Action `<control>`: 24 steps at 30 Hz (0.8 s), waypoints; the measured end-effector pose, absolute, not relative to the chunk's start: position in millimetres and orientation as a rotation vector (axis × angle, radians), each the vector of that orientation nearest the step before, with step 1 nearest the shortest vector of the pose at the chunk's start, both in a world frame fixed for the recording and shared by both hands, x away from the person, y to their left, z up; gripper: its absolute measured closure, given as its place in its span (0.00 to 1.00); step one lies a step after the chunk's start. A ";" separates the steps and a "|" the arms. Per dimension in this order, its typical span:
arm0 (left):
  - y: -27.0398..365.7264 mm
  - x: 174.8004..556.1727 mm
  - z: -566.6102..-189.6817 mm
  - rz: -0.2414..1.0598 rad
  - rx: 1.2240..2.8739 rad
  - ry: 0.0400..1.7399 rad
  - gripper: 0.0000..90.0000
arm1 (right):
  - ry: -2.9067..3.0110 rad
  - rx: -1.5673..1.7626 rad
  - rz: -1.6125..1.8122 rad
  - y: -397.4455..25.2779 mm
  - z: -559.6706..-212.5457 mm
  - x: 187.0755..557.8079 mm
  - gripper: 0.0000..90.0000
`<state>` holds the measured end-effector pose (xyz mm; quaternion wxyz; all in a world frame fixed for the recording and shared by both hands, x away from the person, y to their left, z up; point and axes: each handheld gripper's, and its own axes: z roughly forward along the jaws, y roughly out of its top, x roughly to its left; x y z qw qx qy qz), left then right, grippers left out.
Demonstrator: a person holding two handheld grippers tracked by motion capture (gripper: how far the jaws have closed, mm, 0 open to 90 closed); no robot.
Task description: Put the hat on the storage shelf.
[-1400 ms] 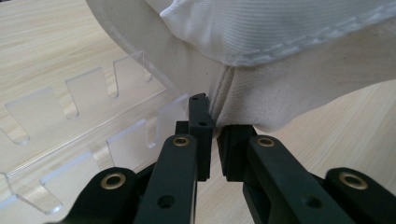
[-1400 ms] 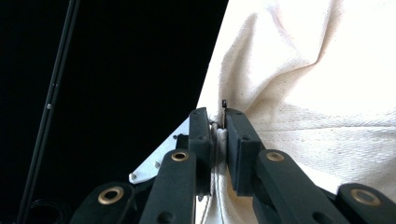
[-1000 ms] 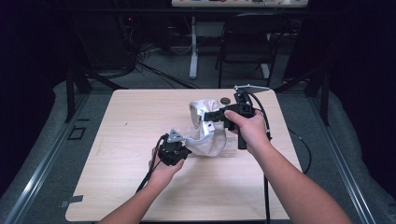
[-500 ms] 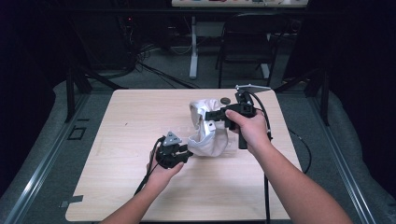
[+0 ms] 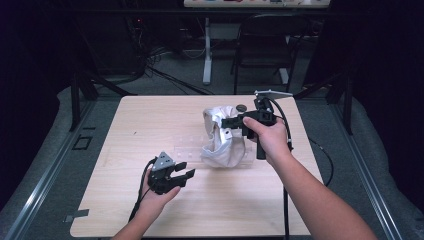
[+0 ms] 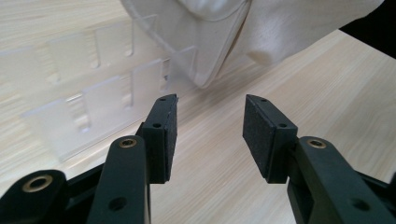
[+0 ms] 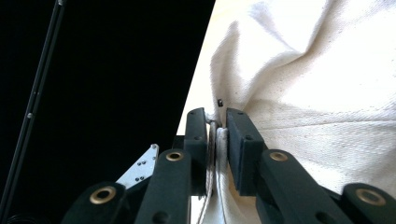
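We held the white cloth bag [image 5: 222,137] by its rim with our right gripper [image 5: 231,121], the jaws pinched tight on the fabric edge, and kept it lifted off the table [image 5: 150,125] near the far right of the surface, its lower part draped over a clear plastic divider rack [image 5: 192,150]. Our left gripper [image 5: 182,172] rested low on the near side, well apart from the bag, with its jaws spread wide and holding nothing. We judged the main risk to be the grip itself: the right gripper view showed the jaws [image 7: 216,126] biting only a thin fold of cloth and what looked like a cord at the hem, so a sideways pull could let the fabric slide out and drop the bag. A second risk was the rack, since cloth hanging over its thin walls could snag and drag it across the wood. The left gripper view gave us what the high view blurred: the rack's [image 6: 93,93] separate upright partitions and the bag's [image 6: 224,28] stitched rim lying against them, just ahead of the open pads [image 6: 261,135]. The high view alone placed both hands and a small dark disc [image 5: 241,107] beyond the bag.
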<state>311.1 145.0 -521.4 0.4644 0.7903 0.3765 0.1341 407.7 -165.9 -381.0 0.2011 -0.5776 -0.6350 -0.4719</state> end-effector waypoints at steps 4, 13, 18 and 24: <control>156.7 308.7 -528.0 0.340 1.933 0.941 0.60 | -1.778 -1.619 -1.340 -168.1 -378.1 405.8 0.83; 170.2 308.2 -534.7 0.368 1.927 0.970 0.60 | -1.804 -1.624 -1.367 -175.9 -375.3 395.1 0.77; 174.6 309.3 -534.7 0.376 1.923 0.974 0.60 | -1.871 -1.629 -1.370 -180.7 -377.5 386.1 0.72; 177.9 311.5 -538.5 0.369 1.916 0.997 0.59 | -1.898 -1.628 -1.396 -185.4 -379.4 374.6 0.70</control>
